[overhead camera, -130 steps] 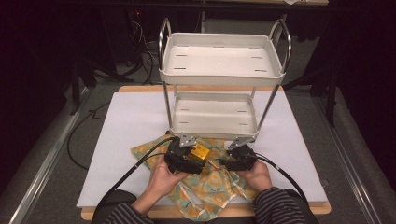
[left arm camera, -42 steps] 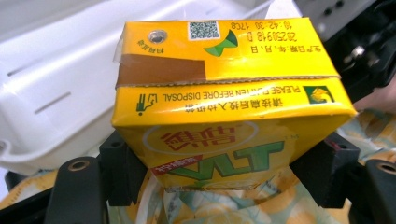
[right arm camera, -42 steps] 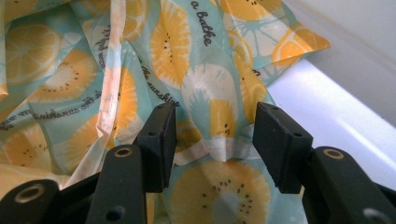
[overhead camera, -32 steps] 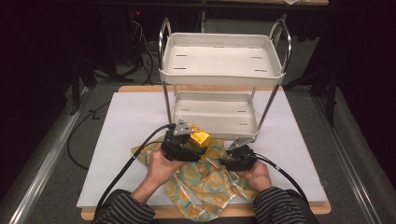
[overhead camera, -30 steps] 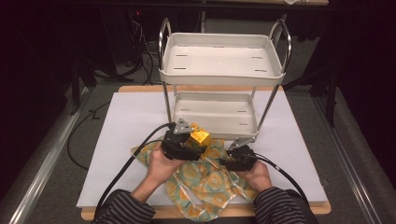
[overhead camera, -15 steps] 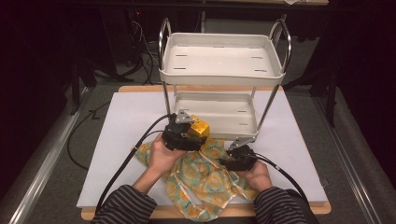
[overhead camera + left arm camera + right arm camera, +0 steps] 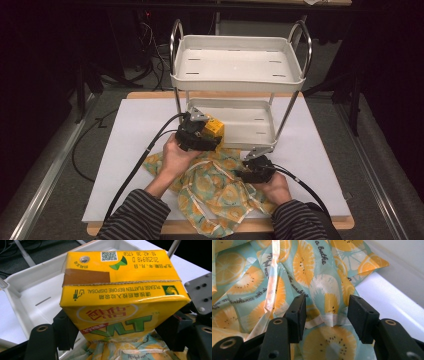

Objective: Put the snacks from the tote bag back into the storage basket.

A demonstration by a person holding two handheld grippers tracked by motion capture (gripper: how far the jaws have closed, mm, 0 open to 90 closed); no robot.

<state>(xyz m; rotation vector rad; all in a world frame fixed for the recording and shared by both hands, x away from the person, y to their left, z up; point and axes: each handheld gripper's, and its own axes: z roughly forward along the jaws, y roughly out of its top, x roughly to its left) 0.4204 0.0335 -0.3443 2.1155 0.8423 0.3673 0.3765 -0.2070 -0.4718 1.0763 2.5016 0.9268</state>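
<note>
Nearest the person, two striped sleeves (image 7: 135, 217) came in from the bottom edge of the high view. Just beyond them a lemon-print cloth bag (image 7: 215, 192) lay crumpled on the white board (image 7: 125, 150) that covered the table.

At about four o'clock from the bag's middle, the right gripper (image 7: 246, 172) rested low at the bag's far right edge. In the right gripper view its two black jaws stood apart, and a fold of the bag (image 7: 329, 305) rose between them; the pads (image 7: 297, 315) did not press on it, though whether the fabric brushed either of them I cannot tell. Past the bag, toward two o'clock in that view, lay a strip of white board and a white edge.

Farther out, at eleven o'clock from the bag, the left gripper (image 7: 212, 137) was lifted above the cloth. Its jaws were clamped on a yellow drink carton (image 7: 214, 129), one jaw on each side. In the left gripper view the carton (image 7: 120, 292) was gripped low on its body, printed top panel facing the camera, with the bag showing beneath it.

Just beyond the carton, at twelve o'clock, stood a white two-shelf cart (image 7: 240, 85). The carton hung at the near left corner of its lower shelf (image 7: 245, 125), whose tray (image 7: 37, 292) showed behind the carton.
</note>
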